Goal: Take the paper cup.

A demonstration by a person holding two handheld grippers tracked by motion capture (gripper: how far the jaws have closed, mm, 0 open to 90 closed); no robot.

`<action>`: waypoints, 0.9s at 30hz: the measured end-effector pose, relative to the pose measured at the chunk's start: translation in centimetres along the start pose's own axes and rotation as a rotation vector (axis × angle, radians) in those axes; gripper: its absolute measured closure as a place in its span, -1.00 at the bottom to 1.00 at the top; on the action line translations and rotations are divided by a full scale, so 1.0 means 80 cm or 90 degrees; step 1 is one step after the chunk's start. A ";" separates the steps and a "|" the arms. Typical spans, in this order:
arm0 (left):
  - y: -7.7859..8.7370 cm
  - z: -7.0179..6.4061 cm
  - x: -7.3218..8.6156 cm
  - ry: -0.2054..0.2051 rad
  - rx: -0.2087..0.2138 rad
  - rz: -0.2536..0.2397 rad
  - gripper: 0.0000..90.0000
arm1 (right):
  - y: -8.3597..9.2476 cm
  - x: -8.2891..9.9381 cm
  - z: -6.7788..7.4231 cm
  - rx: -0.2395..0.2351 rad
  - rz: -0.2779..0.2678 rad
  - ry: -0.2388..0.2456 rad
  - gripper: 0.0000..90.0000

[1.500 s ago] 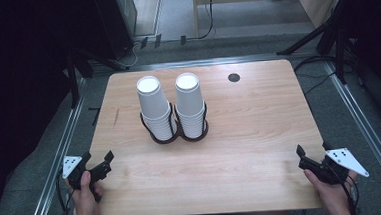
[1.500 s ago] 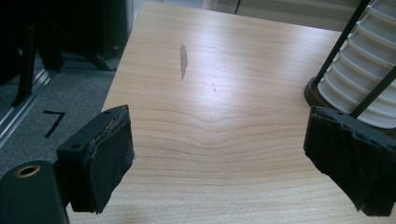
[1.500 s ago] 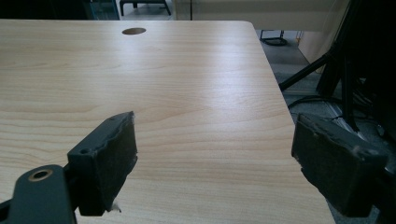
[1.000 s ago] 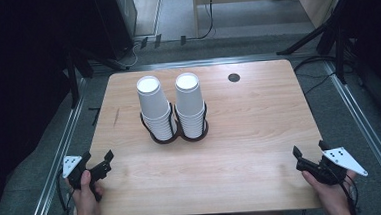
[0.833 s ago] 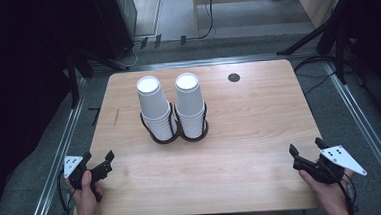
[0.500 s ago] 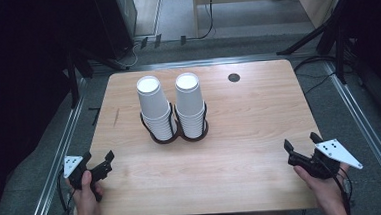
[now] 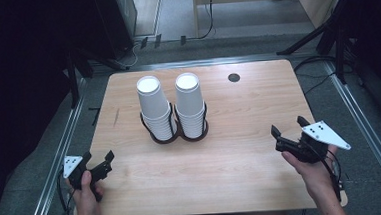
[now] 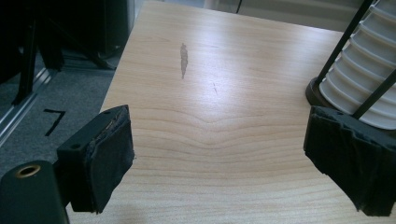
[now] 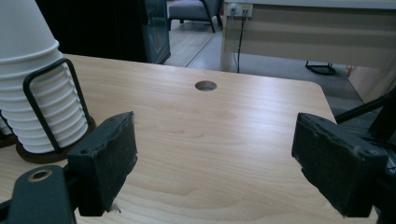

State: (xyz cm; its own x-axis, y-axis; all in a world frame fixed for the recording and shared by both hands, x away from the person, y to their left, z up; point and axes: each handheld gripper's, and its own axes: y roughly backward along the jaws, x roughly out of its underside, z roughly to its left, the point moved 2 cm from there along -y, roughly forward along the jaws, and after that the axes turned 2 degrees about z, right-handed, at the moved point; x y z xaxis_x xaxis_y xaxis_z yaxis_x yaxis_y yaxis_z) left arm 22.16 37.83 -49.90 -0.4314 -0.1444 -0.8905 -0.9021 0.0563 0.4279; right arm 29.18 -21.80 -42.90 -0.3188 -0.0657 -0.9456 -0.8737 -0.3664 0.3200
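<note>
Two stacks of white paper cups stand upright side by side in a black wire holder near the middle of the desk: the left stack and the right stack, just beside each other. The left hand-held gripper rests at the near left corner of the desk, its jaws wide apart and empty, well apart from the cups. The right hand-held gripper is above the near right side, also with jaws apart and nothing between them, pointing toward the holder. In my judgement the work is only at the approach, and the risks lie in the reaching. The stacks are tall and light, so a jaw that meets one from the side could tilt it or push the whole holder along the smooth wood. The wire hoops stand close around the cups, so a jaw may catch on a wire. A grip on the top cup that is too firm could crush its rim, or lift several nested cups together.
</note>
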 end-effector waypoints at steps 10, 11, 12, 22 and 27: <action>0.000 0.000 0.000 0.000 0.002 0.000 -0.82 | -0.018 -0.026 0.030 -0.036 -0.007 0.019 -0.68; 0.000 0.001 0.000 0.001 0.003 0.001 -0.82 | -0.019 -0.028 0.033 -0.038 -0.005 0.020 -0.68; 0.000 0.001 0.000 0.001 0.004 0.002 -0.82 | -0.021 -0.030 0.035 -0.040 -0.004 0.022 -0.68; 0.001 0.001 0.000 0.003 0.006 0.000 -0.82 | -0.034 -0.040 0.058 -0.061 -0.004 0.028 -0.67; 0.001 0.001 0.000 0.001 0.006 0.001 -0.82 | -0.044 -0.047 0.073 -0.070 -0.002 0.031 -0.67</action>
State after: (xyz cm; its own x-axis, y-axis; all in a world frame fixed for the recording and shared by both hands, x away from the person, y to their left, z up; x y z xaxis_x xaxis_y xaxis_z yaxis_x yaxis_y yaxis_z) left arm 22.12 37.91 -49.88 -0.4332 -0.1458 -0.8894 -0.9013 0.0662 0.4281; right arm 31.27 -14.86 -40.11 -0.2946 -0.1088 -0.9494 -0.8284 -0.4661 0.3105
